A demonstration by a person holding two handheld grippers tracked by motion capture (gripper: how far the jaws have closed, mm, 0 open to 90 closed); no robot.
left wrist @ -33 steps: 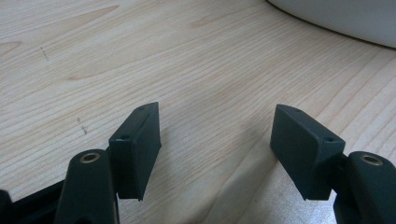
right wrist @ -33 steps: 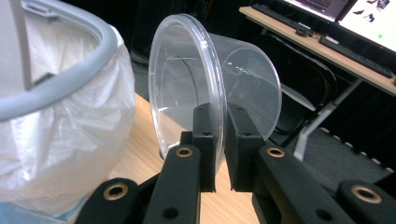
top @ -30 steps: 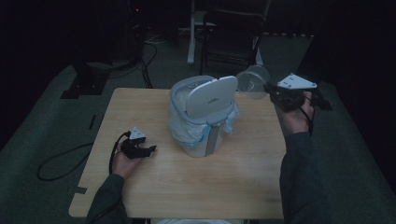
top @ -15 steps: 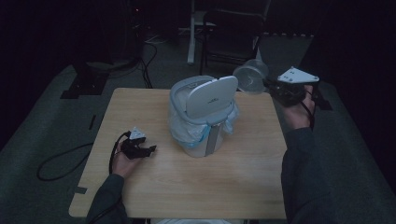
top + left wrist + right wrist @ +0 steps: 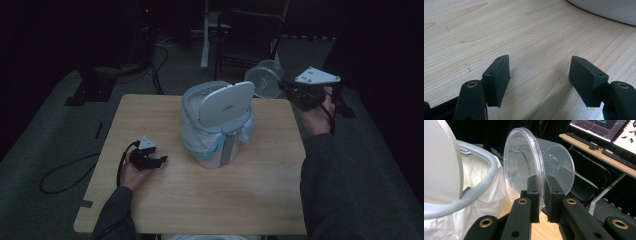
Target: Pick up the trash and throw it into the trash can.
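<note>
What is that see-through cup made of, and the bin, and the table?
The round see-through cup looks like thin clear plastic: you can see straight through its shiny wall, and the right claw pinches its rim. The grey lidded bin seems smooth matte plastic, lined with a crinkly white plastic bag. The pale table shows wood grain, perhaps a laminate.

The high view is dim and grainy with black surroundings, while both gripper views are brighter and sharp, with soft shadows beneath the jaws.
</note>
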